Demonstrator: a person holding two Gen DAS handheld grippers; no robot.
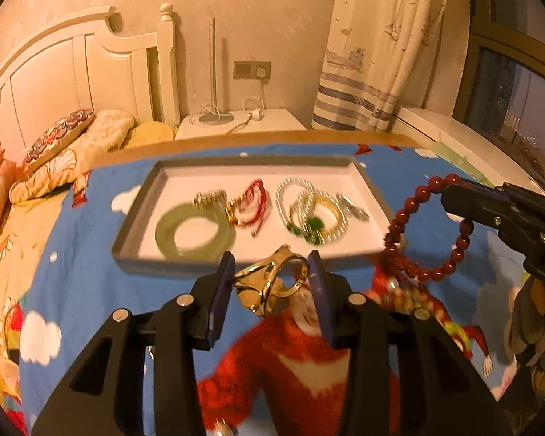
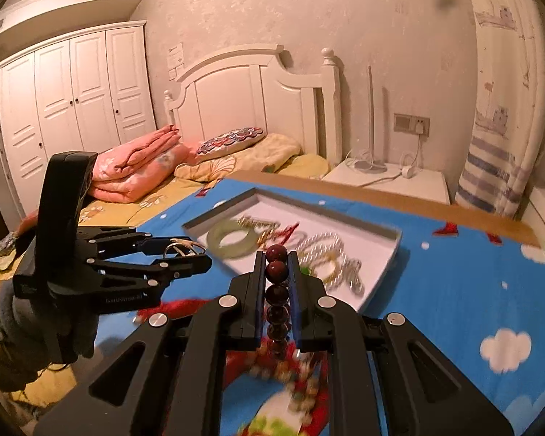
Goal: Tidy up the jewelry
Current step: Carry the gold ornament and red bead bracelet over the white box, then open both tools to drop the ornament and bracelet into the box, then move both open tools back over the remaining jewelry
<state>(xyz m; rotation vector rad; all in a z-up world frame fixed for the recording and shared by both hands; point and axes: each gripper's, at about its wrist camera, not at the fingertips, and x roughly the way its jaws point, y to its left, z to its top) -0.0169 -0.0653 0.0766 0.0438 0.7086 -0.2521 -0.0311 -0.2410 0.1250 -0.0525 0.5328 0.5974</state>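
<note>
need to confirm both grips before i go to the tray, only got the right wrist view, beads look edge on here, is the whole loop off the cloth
Observer: Yes. The left wrist view shows the red bead bracelet hanging as a full loop from the right gripper, clear of the blue cloth.
Operator: and the gold thing on the left
Observer: The gold bangle sits pinched between the left gripper's pads.
Operator: free space in the tray
Observer: Bare white floor shows near the tray's far left corner, behind the green jade bangle.
</note>
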